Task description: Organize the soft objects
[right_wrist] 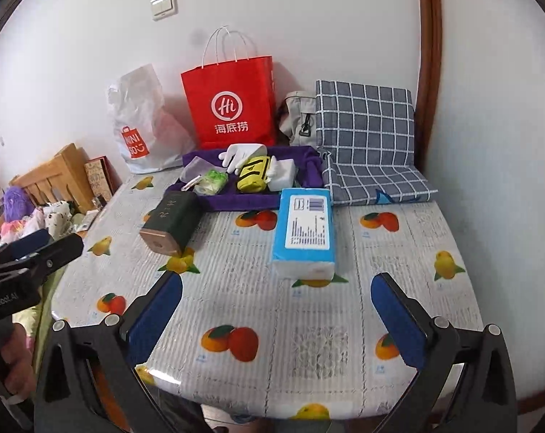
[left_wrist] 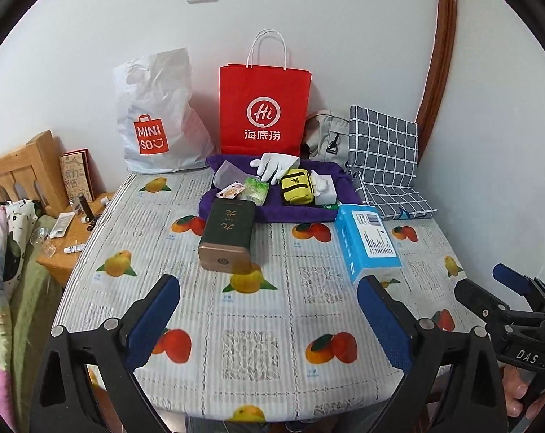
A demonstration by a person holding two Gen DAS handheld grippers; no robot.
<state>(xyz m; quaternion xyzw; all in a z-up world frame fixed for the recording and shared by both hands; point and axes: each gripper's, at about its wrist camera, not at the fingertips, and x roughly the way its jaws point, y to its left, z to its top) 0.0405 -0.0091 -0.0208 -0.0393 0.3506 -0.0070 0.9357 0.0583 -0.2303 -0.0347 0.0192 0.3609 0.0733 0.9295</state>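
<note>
Soft things — white glove, yellow pouch, green packet — lie on the purple tray at the table's far edge; the blue tissue pack lies mid-table. My left claw and right claw both gape wide, holding nothing, above the near edge. Whichever I take, I'd pinch gently, mid-body.

The counter wears a pale grey ribbed cloth printed with orange and yellow fruit on green leaves; the tray at the back is deep purple, holding a white glove and a yellow-green pouch with black trim; the tissue pack is sky blue with a white label; the tin is dark green with a coppery end; the paper bag is bright red with white print; the cushion is grey-blue checked with white lines; both tools have blue pads on black frames.
</note>
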